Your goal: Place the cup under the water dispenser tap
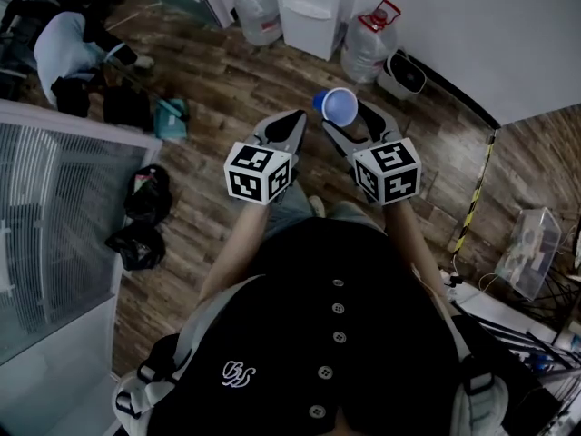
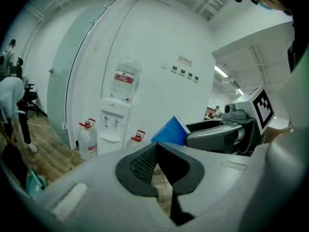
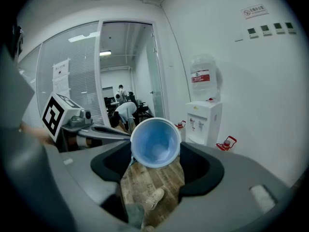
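A blue plastic cup (image 1: 338,107) is gripped on its side between the jaws of my right gripper (image 1: 350,122), its open mouth facing the camera in the right gripper view (image 3: 155,143). The white water dispenser (image 1: 310,9) stands against the far wall, some way ahead; it also shows in the right gripper view (image 3: 203,122) and the left gripper view (image 2: 115,124), with a bottle on top. My left gripper (image 1: 294,118) is beside the right one, jaws shut with nothing between them (image 2: 157,149). The cup's blue side (image 2: 170,132) shows past its tip.
Large water bottles (image 1: 257,12) (image 1: 368,48) stand on the wooden floor on both sides of the dispenser. A white appliance (image 1: 402,74) sits by the wall. Black bags (image 1: 145,212) lie by a glass partition (image 1: 54,225) at left. A person (image 1: 68,48) bends over at far left.
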A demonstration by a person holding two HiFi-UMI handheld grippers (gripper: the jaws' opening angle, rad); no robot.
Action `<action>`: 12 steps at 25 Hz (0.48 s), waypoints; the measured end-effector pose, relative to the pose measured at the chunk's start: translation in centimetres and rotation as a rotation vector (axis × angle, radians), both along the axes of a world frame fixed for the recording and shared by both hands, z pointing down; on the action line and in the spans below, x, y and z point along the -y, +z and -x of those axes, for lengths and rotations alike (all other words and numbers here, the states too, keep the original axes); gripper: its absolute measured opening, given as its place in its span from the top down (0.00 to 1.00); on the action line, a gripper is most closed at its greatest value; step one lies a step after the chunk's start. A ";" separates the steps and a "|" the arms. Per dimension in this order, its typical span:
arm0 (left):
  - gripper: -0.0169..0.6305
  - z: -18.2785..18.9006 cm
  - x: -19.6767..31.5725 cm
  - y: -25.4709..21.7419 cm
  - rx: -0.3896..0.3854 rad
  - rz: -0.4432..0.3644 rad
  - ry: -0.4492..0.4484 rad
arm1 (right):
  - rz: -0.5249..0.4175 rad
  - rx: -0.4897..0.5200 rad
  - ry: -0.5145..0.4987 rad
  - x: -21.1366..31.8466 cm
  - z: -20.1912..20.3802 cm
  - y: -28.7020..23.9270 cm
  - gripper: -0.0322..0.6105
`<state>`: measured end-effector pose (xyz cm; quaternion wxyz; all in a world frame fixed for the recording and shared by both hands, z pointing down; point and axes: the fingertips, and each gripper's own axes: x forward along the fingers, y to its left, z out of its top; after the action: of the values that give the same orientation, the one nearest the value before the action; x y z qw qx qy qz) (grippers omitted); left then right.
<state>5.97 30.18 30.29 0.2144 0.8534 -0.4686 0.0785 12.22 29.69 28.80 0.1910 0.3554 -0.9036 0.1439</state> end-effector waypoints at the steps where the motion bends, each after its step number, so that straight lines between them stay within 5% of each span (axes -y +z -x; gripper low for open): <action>1: 0.97 0.1 0.9 0.1 0.001 0.001 0.005 | 0.003 -0.003 0.005 0.9 0.1 0.2 0.46; 12: 0.97 3.9 12.3 -0.2 0.011 -0.014 0.062 | -0.016 -0.006 0.085 12.1 3.4 0.2 0.46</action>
<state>2.05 17.84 30.11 0.2033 0.8686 -0.4436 0.0865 8.82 17.60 29.04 0.1845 0.3953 -0.8883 0.1435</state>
